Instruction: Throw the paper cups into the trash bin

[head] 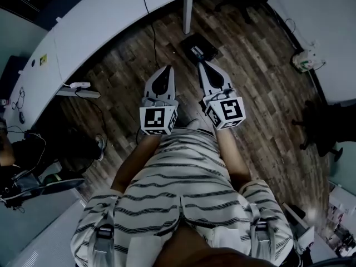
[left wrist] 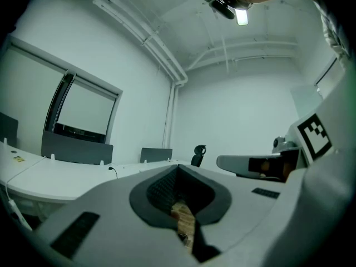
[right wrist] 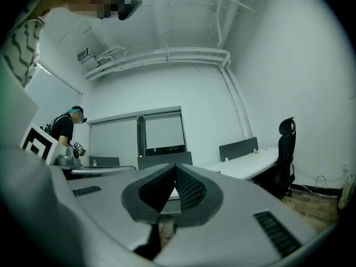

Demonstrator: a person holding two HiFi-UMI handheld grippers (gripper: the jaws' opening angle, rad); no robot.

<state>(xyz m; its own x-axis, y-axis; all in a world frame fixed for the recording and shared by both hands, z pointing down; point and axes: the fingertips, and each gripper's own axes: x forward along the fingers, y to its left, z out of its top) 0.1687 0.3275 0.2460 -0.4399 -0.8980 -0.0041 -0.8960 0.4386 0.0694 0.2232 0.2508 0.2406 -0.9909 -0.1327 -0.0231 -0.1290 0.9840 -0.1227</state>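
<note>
No paper cup and no trash bin appears in any view. In the head view my left gripper [head: 166, 72] and right gripper [head: 203, 67] are held side by side close to the striped shirt, both pointing forward over the wooden floor. Each has its jaws closed tip to tip with nothing between them. The left gripper view looks along the shut left gripper [left wrist: 177, 170] at a white room, with the right gripper [left wrist: 258, 163] beside it. The right gripper view shows the shut right gripper [right wrist: 174, 169] aimed level at desks and windows.
A long white desk [head: 105, 24] curves along the far left, with a cable and a desk leg [head: 188, 13]. A black box [head: 200, 48] lies on the floor ahead. An office chair [right wrist: 285, 154] stands at the right; another person [right wrist: 65, 129] stands at the left.
</note>
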